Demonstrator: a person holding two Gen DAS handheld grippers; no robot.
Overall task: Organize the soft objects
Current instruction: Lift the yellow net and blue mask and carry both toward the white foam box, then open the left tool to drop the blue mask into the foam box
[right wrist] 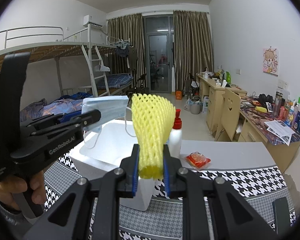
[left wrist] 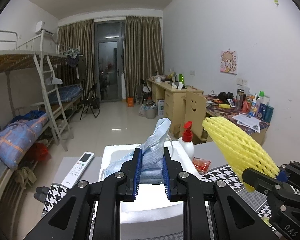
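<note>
My left gripper (left wrist: 151, 164) is shut on a light blue face mask (left wrist: 155, 142) and holds it above the white foam box (left wrist: 182, 150). Another blue mask (left wrist: 114, 165) lies inside the box. In the right wrist view the left gripper (right wrist: 90, 118) holds the mask (right wrist: 108, 108) over the box (right wrist: 94, 160). My right gripper (right wrist: 151, 164) is shut on a yellow foam net sleeve (right wrist: 152, 124), held upright just right of the box. In the left wrist view the right gripper (left wrist: 270, 177) and the sleeve (left wrist: 238, 144) sit at the right.
A white bottle with a red pump (right wrist: 176, 136) stands behind the box. A red snack packet (right wrist: 198, 159) lies on the grey table (right wrist: 230, 154). A white remote (left wrist: 78, 169) lies left of the box. A houndstooth cloth (right wrist: 240, 180) covers the near table.
</note>
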